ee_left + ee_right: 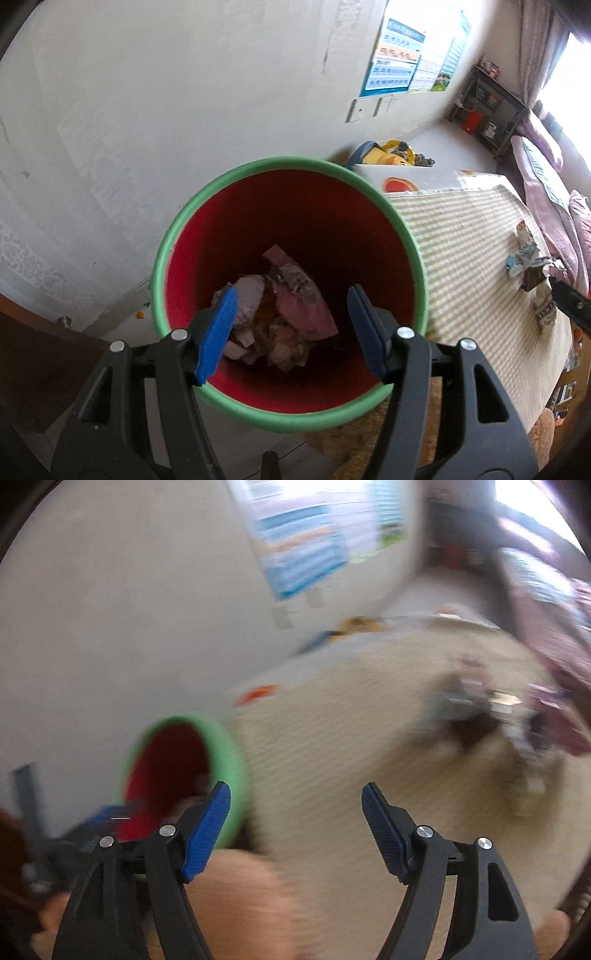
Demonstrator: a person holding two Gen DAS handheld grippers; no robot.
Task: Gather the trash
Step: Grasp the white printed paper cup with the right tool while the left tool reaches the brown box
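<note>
Left wrist view: left gripper (291, 325) poised over the red bin with the green rim (412, 236), blue fingers (218, 332) parted and empty. Beyond the fingertips, at the bin's bottom, a heap of crumpled wrappers and scraps (280, 314), already dropped in. Well to the right of the fingers, on the checked cloth of the bench (461, 236), a cluster of wrappers (532, 273) yet to be gathered, with the black tip of the right gripper (569, 299) just beside it.

Right wrist view, badly blurred: right gripper (295, 823) spread wide, nothing between the fingers (207, 834). Bin (221, 753) just behind the left finger. Remaining litter (476, 716) well ahead and to the right. Judged about midway: some trash binned, a pile left on the bench.
</note>
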